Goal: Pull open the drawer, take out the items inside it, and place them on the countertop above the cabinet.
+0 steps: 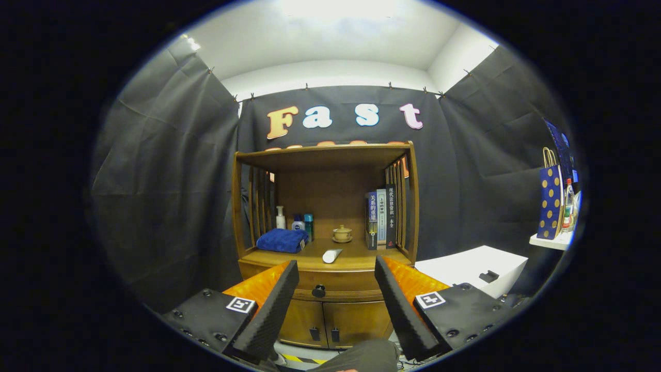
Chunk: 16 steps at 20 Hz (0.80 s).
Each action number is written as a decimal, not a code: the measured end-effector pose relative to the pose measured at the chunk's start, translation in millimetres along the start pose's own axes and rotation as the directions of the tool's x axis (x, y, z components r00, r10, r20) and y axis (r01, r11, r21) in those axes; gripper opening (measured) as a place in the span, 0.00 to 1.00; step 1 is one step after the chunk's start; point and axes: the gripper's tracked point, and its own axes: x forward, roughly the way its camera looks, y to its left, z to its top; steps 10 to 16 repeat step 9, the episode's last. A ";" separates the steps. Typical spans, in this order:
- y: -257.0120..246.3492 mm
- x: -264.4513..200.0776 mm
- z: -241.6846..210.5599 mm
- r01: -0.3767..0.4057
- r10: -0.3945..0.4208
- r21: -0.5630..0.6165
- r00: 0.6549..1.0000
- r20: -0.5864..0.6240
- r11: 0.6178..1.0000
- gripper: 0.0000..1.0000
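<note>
Looking along my gripper (335,289) in the gripper view, I see its two fingers spread wide in the lower middle of the frame, with nothing held between them. Dead ahead, framed in the gap between the fingers, stands the wooden cabinet (325,305). Its drawer (335,288) sits flush and closed, a wide band running left to right just under the countertop (356,254), and the dark round knob (318,291) lies a little left of the midline between my fingertips, beyond them and clear of both.

On the countertop, centre of the frame, a white tube (332,255) lies near the front edge, with a folded blue towel (282,241) to its left, a few bottles (294,221) behind that, a small teacup on a saucer (342,234) further back, and books (381,217) standing at the right.

A closed drawer with things already on top fits either a drawer yet to be emptied or one emptied and pushed back; I cannot see inside it to tell.

What matters is the line to the knob: straight forward and slightly left, and any pull on it would run back toward me along the fingers.
</note>
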 end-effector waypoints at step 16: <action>13.3 6.0 -14.7 -0.001 0.000 -0.018 1.000 -0.019 1.000 0.97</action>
